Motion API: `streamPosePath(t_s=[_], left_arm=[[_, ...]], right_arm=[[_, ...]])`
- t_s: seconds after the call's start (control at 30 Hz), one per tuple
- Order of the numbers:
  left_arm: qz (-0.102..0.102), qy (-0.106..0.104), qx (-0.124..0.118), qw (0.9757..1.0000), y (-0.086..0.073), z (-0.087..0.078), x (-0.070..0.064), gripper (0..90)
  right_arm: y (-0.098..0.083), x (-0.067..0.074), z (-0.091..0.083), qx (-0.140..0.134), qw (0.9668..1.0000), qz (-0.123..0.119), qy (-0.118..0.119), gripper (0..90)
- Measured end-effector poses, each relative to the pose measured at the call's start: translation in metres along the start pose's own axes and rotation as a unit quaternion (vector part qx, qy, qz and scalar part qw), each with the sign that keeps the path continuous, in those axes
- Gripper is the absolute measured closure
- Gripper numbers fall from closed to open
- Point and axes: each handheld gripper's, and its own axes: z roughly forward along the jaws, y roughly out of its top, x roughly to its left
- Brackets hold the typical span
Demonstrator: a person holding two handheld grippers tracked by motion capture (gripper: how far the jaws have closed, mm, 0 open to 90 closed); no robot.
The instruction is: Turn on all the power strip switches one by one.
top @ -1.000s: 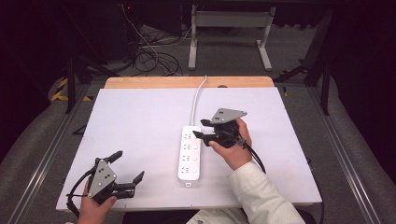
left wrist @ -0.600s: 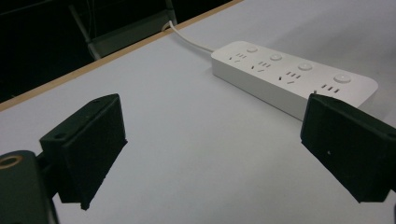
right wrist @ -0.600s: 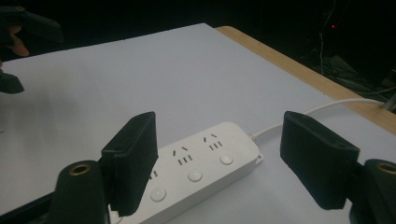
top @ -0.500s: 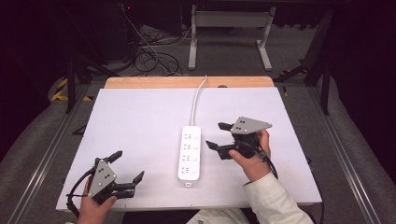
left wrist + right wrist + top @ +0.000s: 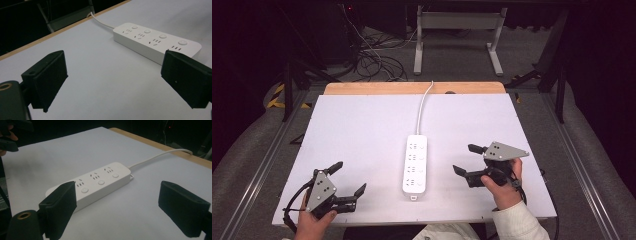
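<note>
Right gripper (image 5: 468, 165) has pulled back from over the power strip (image 5: 415, 163) and now sits to its right, near the tabletop's (image 5: 362, 130) near edge; jaws spread, nothing between them. I read this as a withdrawal after a press on one of the strip's switches, though I cannot tell the switch states. Strip lies mid-tabletop, lengthwise away from me, cable (image 5: 424, 107) running off the far edge. Left gripper (image 5: 348, 181) is unmoved at the near left corner, jaws spread and empty, well apart from the strip.
</note>
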Motion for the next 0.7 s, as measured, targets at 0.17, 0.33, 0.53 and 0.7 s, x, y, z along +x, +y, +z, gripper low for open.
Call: streamPosePath(t_s=[0.17,0.33,0.53,0.7], left_arm=[[-0.005,0.0,-0.003,1.0,0.0,-0.001,0.0,7.3],[-0.008,-0.009,0.0,0.9999,0.0,-0.003,0.0,6.8],[-0.004,-0.014,0.009,0.9998,-0.001,-0.003,0.0,6.5],[0.014,-0.016,0.016,0.9996,-0.003,-0.001,-0.002,6.8]], right_arm=[[-0.025,-0.007,-0.003,0.002,0.9999,0.006,-0.015,16.3],[-0.047,-0.009,-0.002,0.017,0.9993,0.012,-0.032,19.1],[-0.065,-0.006,0.0,0.034,0.9985,0.006,-0.044,12.5],[-0.071,-0.007,0.005,0.056,0.9974,0.007,-0.045,10.0]])
